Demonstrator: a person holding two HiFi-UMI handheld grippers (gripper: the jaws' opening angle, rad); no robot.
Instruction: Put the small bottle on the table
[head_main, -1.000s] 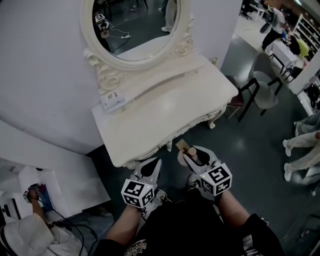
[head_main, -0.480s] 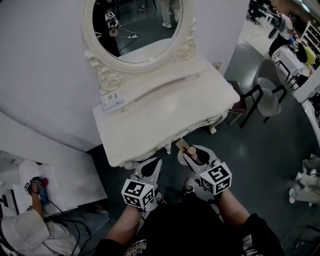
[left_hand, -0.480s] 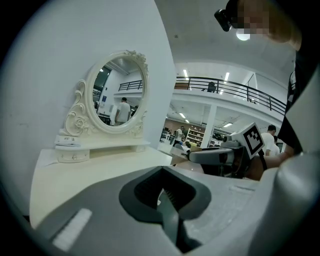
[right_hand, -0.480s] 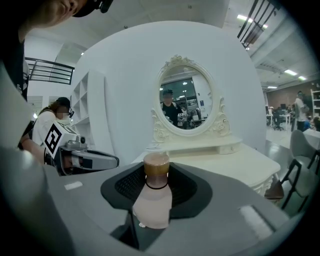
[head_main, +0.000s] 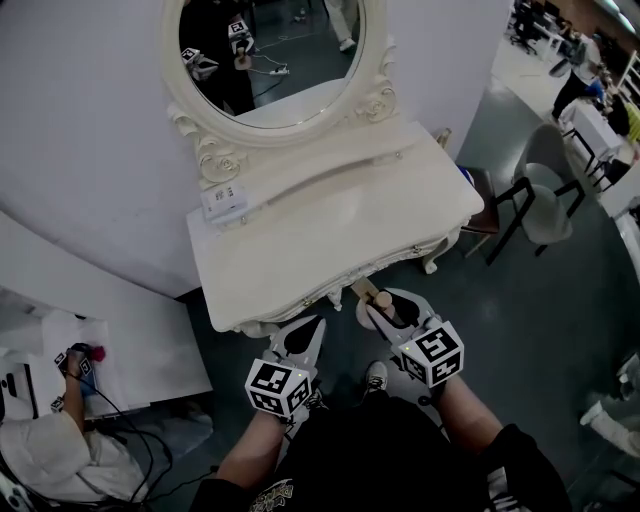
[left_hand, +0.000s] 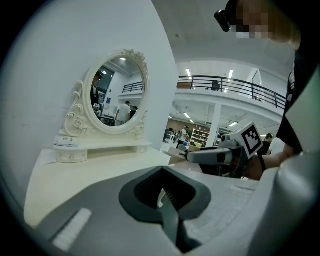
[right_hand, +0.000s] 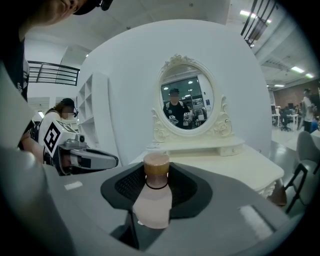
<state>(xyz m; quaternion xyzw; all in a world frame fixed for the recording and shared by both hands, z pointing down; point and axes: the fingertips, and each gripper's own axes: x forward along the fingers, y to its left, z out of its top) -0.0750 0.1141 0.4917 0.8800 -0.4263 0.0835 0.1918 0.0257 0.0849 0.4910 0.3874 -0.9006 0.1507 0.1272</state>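
Observation:
A small pale bottle (right_hand: 152, 197) with a brown wooden cap (right_hand: 156, 165) stands upright between the jaws of my right gripper (right_hand: 150, 210), which is shut on it. From the head view the bottle's cap (head_main: 381, 300) pokes out of the right gripper (head_main: 385, 312) just short of the cream dressing table's front edge (head_main: 330, 290). To its left my left gripper (head_main: 300, 338) hangs at the same height, its jaws closed with nothing between them. Its own camera shows that gripper (left_hand: 167, 207) shut and the table top (left_hand: 95, 165) ahead.
An oval mirror (head_main: 270, 50) in an ornate frame stands at the table's back, with a small white box (head_main: 225, 200) beside its base. A grey chair (head_main: 535, 190) stands to the right. A seated person (head_main: 60, 440) is at lower left, behind a white curved wall.
The view has shifted slightly; the table sits a little further right in the picture. Both grippers keep their places, the bottle still held in the right one.

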